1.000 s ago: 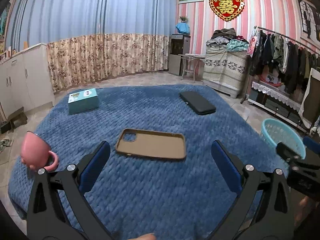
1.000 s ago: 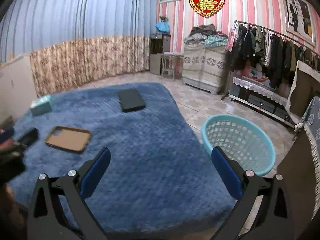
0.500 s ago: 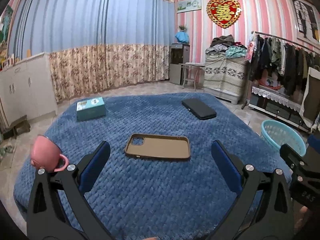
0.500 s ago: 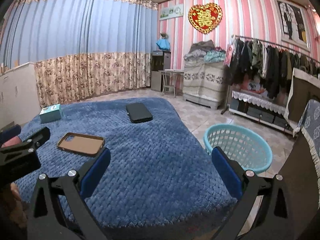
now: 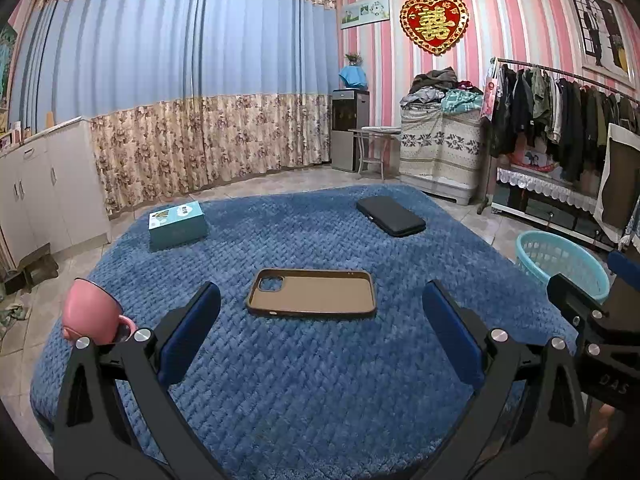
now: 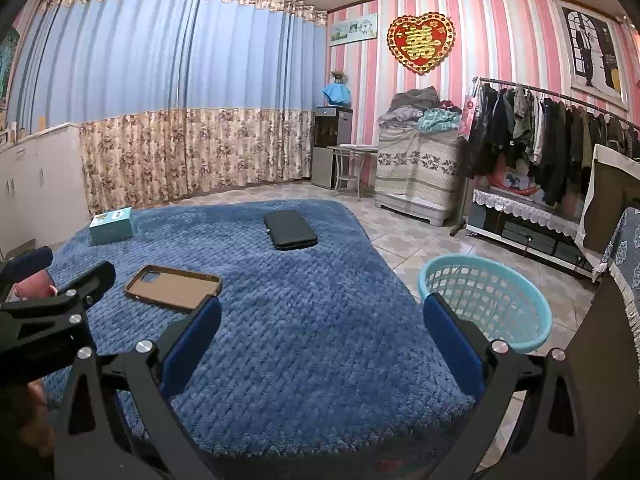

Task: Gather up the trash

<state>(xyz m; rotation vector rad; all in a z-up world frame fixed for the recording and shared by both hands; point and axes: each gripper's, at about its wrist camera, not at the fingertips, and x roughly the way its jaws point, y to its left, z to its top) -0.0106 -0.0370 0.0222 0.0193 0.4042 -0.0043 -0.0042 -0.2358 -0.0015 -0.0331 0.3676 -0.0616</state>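
A blue quilted surface (image 5: 312,360) carries a brown phone case (image 5: 312,293), a teal box (image 5: 177,225), a black flat case (image 5: 390,221) and a pink mug (image 5: 93,311). My left gripper (image 5: 320,332) hovers open just short of the phone case, with nothing between its fingers. My right gripper (image 6: 322,340) is open and empty over the surface's right part, the phone case (image 6: 173,287) to its left. A light blue mesh basket (image 6: 486,302) stands on the floor at the right.
Tiled floor (image 6: 408,240) surrounds the surface. A clothes rack (image 6: 552,144) and a covered cabinet (image 6: 416,168) line the right wall. White cupboards (image 5: 44,184) stand on the left before curtains. The other gripper's body (image 6: 52,320) shows at the left edge.
Both cameras have tilted up and drawn back slightly, so more of the room and ceiling shows. The objects on the surface have not moved. Both grippers stay open.
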